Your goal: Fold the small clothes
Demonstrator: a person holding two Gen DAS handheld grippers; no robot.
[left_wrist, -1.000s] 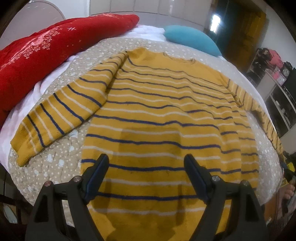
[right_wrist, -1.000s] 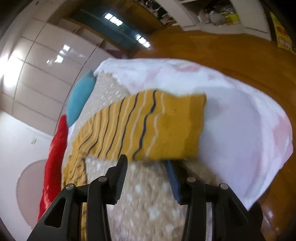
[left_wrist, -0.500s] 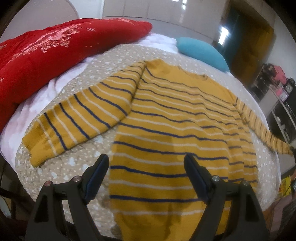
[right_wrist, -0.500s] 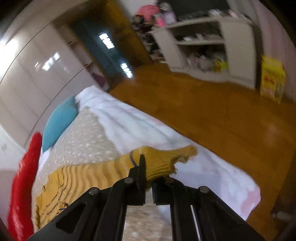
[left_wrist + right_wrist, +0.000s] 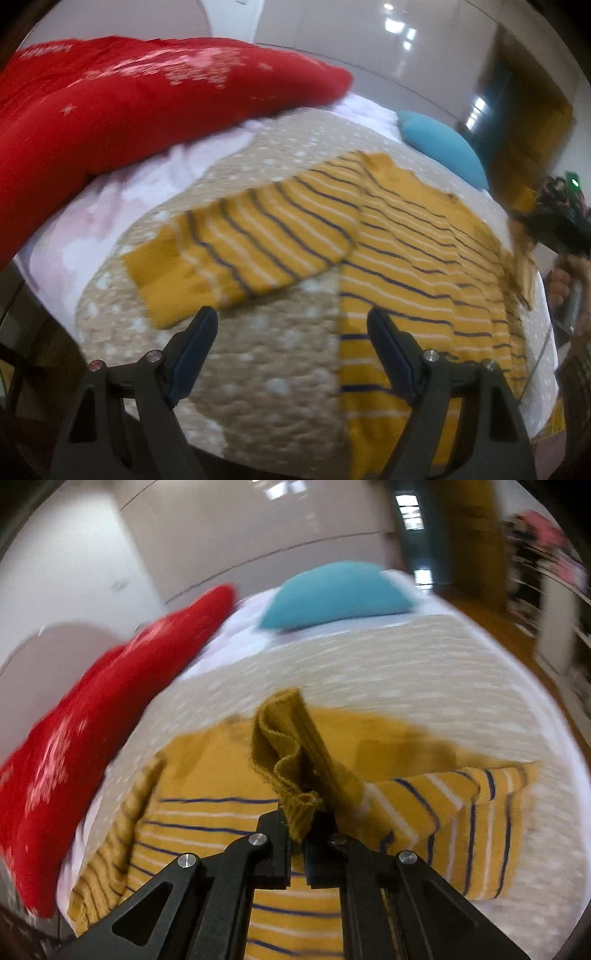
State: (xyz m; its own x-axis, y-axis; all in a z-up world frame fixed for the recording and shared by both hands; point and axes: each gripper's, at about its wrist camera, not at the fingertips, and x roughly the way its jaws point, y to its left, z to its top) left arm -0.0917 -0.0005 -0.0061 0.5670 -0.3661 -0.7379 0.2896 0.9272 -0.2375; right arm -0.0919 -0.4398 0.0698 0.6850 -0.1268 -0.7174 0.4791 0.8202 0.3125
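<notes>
Left tool [image 5: 291, 330] hangs released, its two dark blue-padded fingers [image 5: 194, 341] spread wide above the beige quilted bedspread with pale dots [image 5: 273, 376], gripping nothing. Just ahead of its left finger lies the cuff end of the left sleeve [image 5: 255, 254] of the mustard-yellow knitted sweater with navy and white stripes [image 5: 413, 280], flat on the bedspread and angled away toward the shoulder. The sweater's body stretches ahead of and under the right finger, hem end nearest the tool, neckline at the far end. Beyond the sleeve, off to the tool's left, a big red padded quilt with white snowflake print [image 5: 129, 110] is heaped over a pale pink-white sheet [image 5: 99, 221]. Far ahead to the right sits a teal cushion [image 5: 439, 147].

Over to the right tool [image 5: 297, 829]: clenched tight on the ribbed mustard cuff of the right sleeve [image 5: 291, 760], the knit bunched and standing up from between the closed black fingers. The rest of that sleeve trails down to the tool's right, doubled over itself on the bedspread, stripes showing. The sweater's body lies below and to the left of this tool. The picture is blurred with motion. Ahead, the teal cushion rests at the far end of the bed; the red quilt runs along the tool's left side.
</notes>
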